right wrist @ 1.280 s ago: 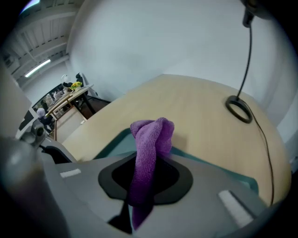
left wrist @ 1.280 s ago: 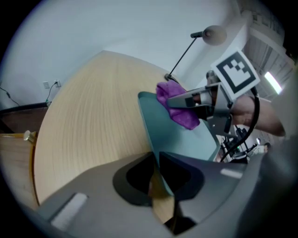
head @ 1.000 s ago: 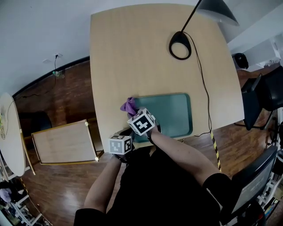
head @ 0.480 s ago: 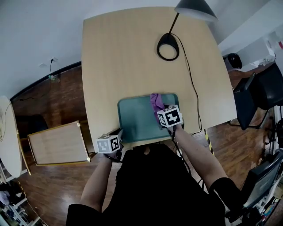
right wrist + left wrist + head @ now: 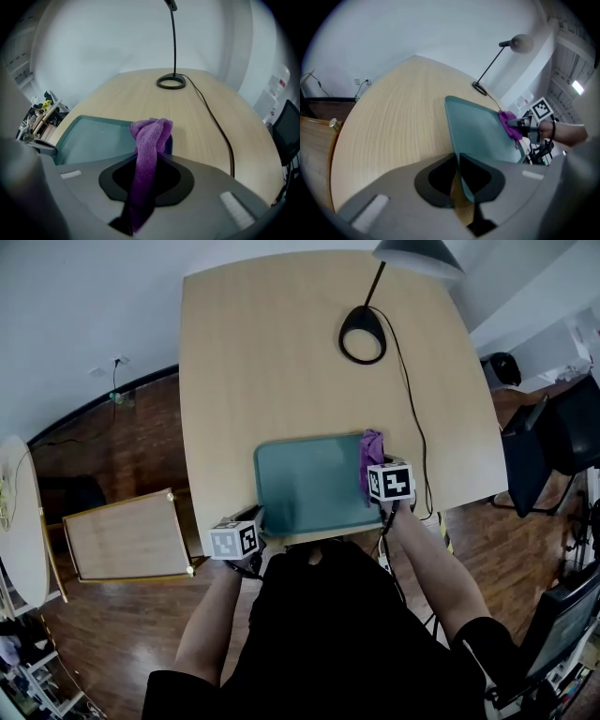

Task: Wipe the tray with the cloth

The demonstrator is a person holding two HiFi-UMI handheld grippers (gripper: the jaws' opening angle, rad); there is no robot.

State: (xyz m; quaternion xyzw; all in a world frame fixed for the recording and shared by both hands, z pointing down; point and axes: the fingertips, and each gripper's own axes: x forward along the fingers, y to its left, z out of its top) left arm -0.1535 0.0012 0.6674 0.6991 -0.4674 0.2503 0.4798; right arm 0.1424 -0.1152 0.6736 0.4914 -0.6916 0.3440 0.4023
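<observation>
Cloth (image 5: 371, 448) swept to right edge of tray (image 5: 309, 488), pinched by right gripper (image 5: 377, 472), left gripper (image 5: 255, 519) clamping tray.

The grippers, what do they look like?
The left gripper and right gripper have grey bodies with a black hollow round the jaws. Each carries a white cube with black square markers. The person wears a black short-sleeved top.
</observation>
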